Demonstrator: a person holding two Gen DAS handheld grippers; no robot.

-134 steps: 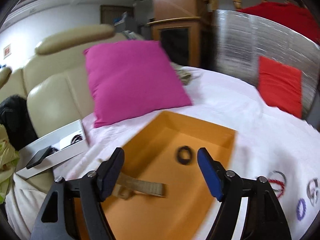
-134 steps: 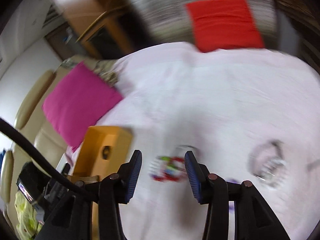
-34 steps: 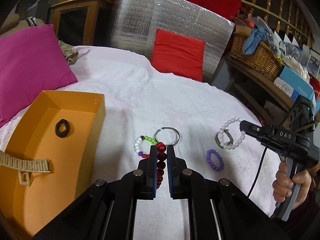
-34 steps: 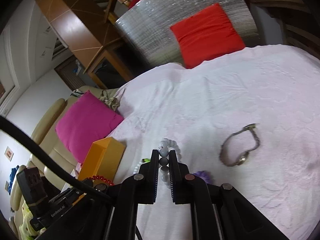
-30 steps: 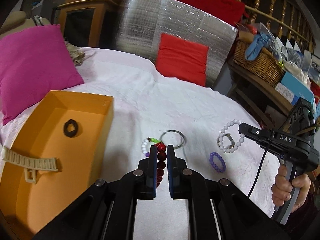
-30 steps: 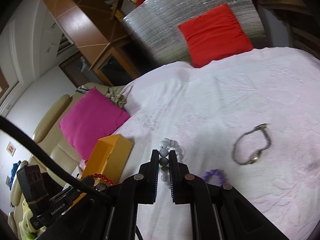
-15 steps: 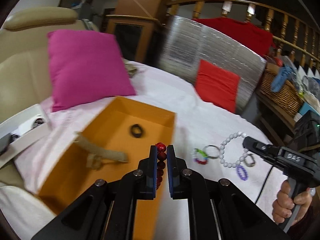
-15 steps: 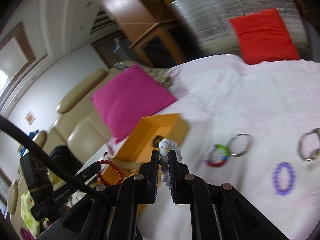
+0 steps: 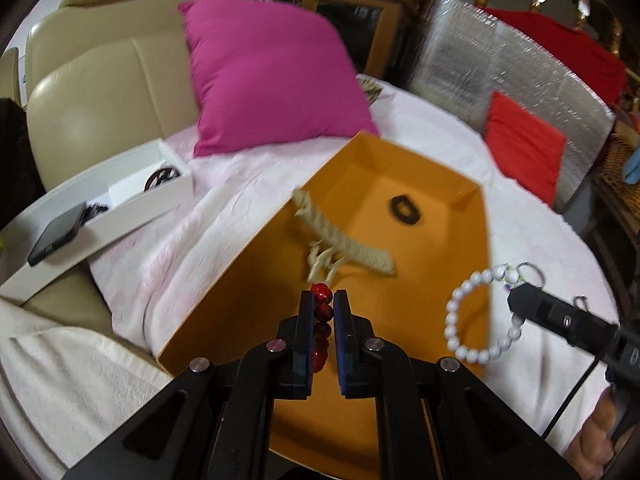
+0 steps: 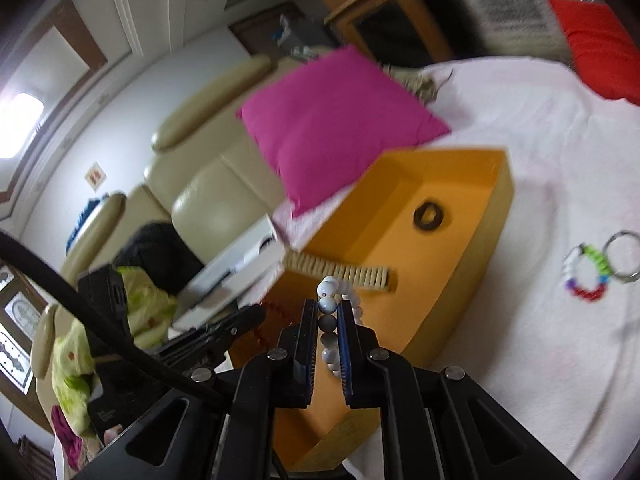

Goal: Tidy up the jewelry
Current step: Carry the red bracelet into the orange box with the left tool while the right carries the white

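Two grippers, each clenched on one bracelet. The left gripper grips a strand of glossy red beads; the right gripper grips a ring of smooth white beads. Both hang above the near half of one open orange box, a rectangular cardboard tray on the white bedcover. The box holds two items: a beige toothed hair clip at its left wall and a black ring toward its far end. Two pieces lie on the cover right of the box: a multicoloured bead bracelet touching a thin metal hoop. One magenta pillow rests past the box's far left corner. A second ago both grippers were over the cover right of the box.
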